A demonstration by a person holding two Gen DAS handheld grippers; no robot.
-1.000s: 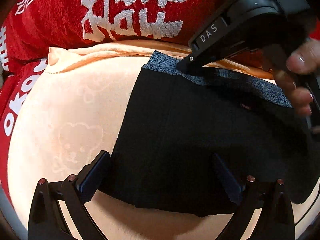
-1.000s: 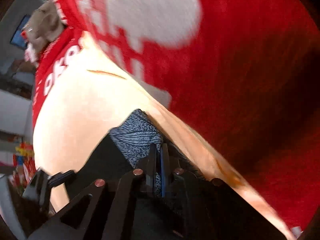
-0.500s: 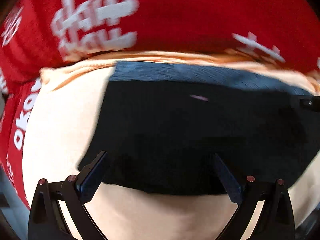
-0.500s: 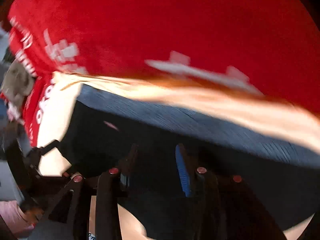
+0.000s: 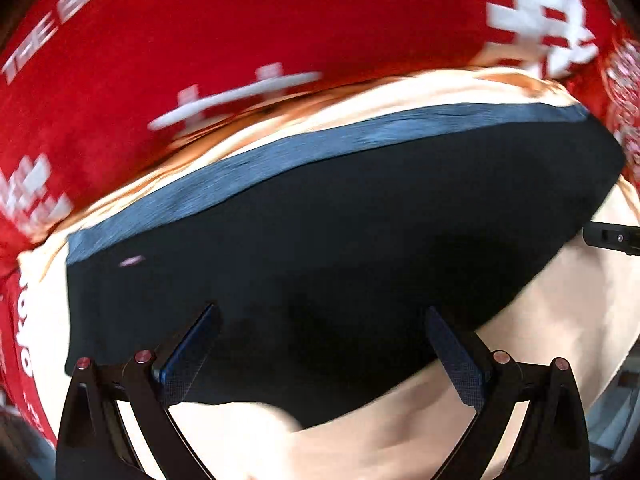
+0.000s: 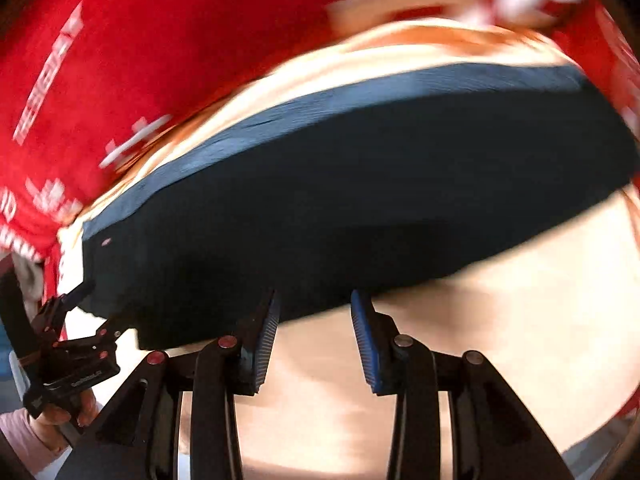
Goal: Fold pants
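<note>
Lying flat across a peach sheet [image 5: 540, 360], black pants [image 5: 340, 248] with grey-blue waistband [image 5: 320, 144] toward 12 o'clock. Left gripper [image 5: 320, 354] at 6 o'clock, spread wide over the fabric, clamping nothing; right gripper [image 6: 314, 338] parted at the hem, gripping nothing. Red blanket [image 5: 240, 20] beyond, white lettering blurred, not legible.

Peach cloth over a red printed blanket, both views blurred.

A pale peach cloth [image 5: 540, 360] covered the work surface, wrinkled along its far edge. Beyond it lay a red blanket [image 5: 240, 32] with white lettering, wrapping the left and right edges. Soft light fell evenly. A grey strip showed at the lower right corner.
</note>
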